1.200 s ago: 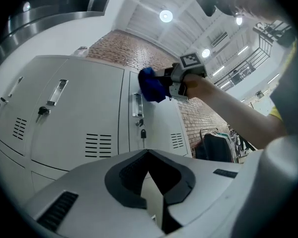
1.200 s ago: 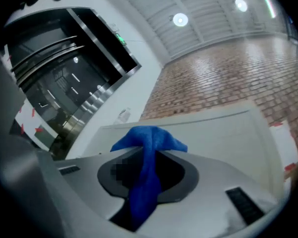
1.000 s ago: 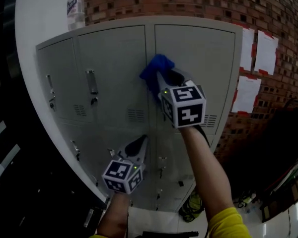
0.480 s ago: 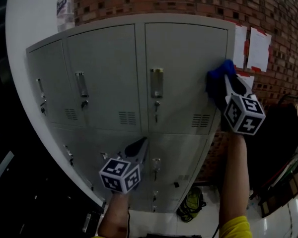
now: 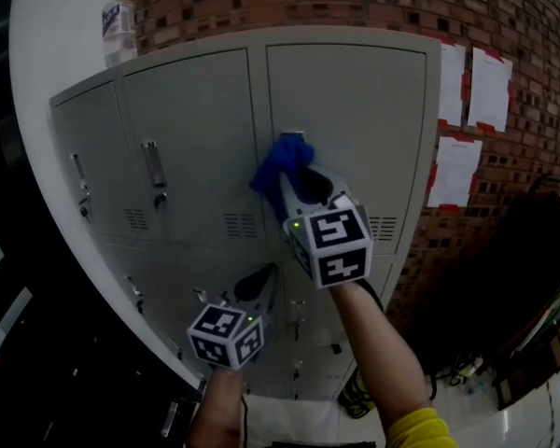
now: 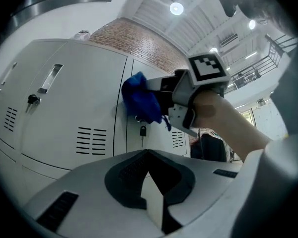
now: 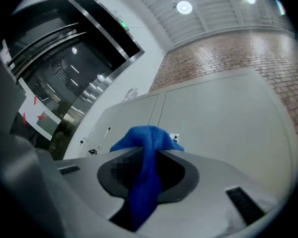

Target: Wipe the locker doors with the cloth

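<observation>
Right tool [image 5: 287,187] is clamped on the blue cloth [image 5: 280,164], pressed to the upper locker door [image 5: 364,110] near its left edge. Left tool [image 5: 264,280] hangs below, closed and empty. Risk: cloth may snag on the key [image 6: 142,131] and pull free.

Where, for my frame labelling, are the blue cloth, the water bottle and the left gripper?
blue cloth [image 5: 280,166]: head view, its bunched middle.
water bottle [image 5: 118,21]: head view, its label.
left gripper [image 5: 264,278]: head view, tips of its shut jaws.
</observation>
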